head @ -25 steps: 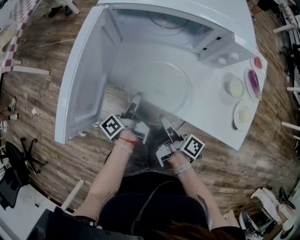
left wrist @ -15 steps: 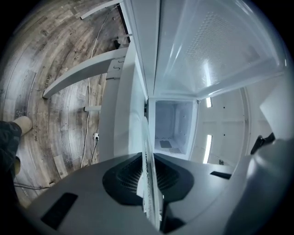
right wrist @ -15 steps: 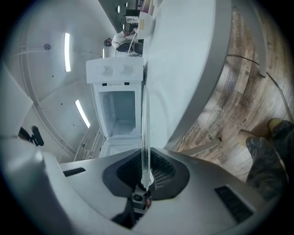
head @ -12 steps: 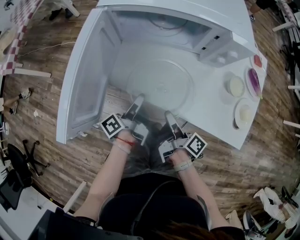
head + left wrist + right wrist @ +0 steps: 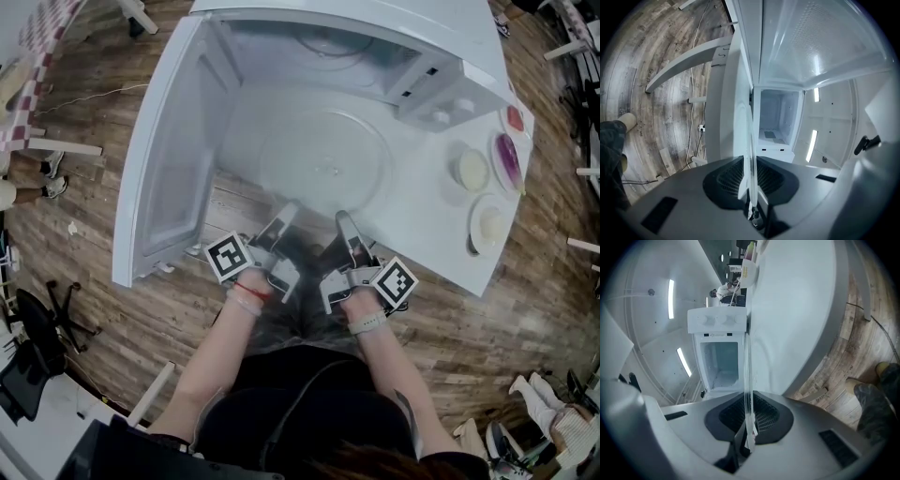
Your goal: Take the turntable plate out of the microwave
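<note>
Both grippers on the near rim of the plate (image 5: 323,155), which lies flat in the open microwave (image 5: 394,28).
left gripper (image 5: 287,214) jaws have just been easing open, pads on the rim; right gripper (image 5: 345,221) clamped on the rim. Door (image 5: 164,178) swung wide left, panel (image 5: 450,108) right, mouth open toward the person. Tips now level side by side; a second ago the left reached deeper. White table (image 5: 441,234), three dishes (image 5: 472,173), plank floor (image 5: 112,309).
</note>
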The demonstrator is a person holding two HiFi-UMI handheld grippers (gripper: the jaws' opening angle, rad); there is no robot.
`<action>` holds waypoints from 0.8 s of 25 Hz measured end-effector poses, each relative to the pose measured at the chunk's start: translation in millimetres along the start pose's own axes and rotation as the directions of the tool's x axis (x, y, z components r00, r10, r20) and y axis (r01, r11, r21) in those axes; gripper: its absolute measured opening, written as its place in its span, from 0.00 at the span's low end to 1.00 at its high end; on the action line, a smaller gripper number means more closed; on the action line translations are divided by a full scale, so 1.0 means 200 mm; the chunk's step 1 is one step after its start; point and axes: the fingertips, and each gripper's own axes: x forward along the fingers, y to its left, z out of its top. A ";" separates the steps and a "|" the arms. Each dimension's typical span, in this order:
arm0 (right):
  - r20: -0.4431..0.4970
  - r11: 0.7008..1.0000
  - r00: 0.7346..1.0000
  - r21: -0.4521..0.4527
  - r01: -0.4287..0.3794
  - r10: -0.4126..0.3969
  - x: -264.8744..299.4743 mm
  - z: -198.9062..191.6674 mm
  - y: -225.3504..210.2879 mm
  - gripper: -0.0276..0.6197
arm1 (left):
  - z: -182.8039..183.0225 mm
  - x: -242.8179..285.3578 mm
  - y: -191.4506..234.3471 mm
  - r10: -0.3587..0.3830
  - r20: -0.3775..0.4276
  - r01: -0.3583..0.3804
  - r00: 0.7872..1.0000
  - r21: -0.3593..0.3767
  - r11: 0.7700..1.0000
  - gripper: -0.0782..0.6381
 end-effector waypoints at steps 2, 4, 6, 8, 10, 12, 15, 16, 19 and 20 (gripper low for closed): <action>0.006 1.000 1.000 0.000 0.000 0.000 0.00 0.01 0.00 0.10 | -0.05 -0.01 -0.02 -0.001 -0.042 0.001 0.999 0.012 1.000 0.18; 0.009 1.000 1.000 0.000 0.003 -0.003 -0.01 0.02 -0.01 0.10 | -0.11 -0.02 -0.03 0.015 -0.093 -0.011 0.996 0.042 0.999 0.19; 0.011 1.000 1.000 0.000 0.004 -0.004 -0.01 0.02 -0.01 0.10 | -0.15 -0.03 -0.02 0.042 -0.126 -0.033 0.991 0.066 0.997 0.19; 0.010 1.000 1.000 -0.004 0.002 -0.002 0.00 0.02 -0.01 0.10 | -0.17 -0.03 -0.02 0.055 -0.142 -0.045 0.988 0.072 0.996 0.19; 0.006 1.000 1.000 -0.007 0.003 -0.003 0.00 0.02 -0.01 0.10 | -0.21 -0.03 -0.02 0.056 -0.155 -0.046 0.986 0.065 0.997 0.19; 0.004 1.000 1.000 -0.011 0.009 -0.009 0.00 0.02 -0.02 0.10 | -0.23 -0.02 -0.01 0.057 -0.166 -0.049 0.984 0.047 0.998 0.19; 0.001 1.000 1.000 -0.014 0.013 -0.013 0.00 0.01 -0.02 0.10 | -0.25 -0.01 0.01 0.069 -0.157 -0.070 0.985 -0.003 0.998 0.19; 0.001 1.000 1.000 -0.011 0.013 -0.013 0.00 0.01 -0.02 0.10 | -0.26 -0.01 0.02 0.070 -0.153 -0.075 0.986 -0.026 0.997 0.18; -0.010 1.000 1.000 -0.009 0.022 -0.022 0.00 0.01 -0.02 0.10 | -0.25 -0.01 0.02 0.069 -0.152 -0.080 0.986 -0.069 0.994 0.17; -0.016 1.000 1.000 -0.006 0.025 -0.025 0.00 0.01 -0.02 0.10 | -0.25 -0.01 0.02 0.071 -0.155 -0.082 0.985 -0.069 0.994 0.17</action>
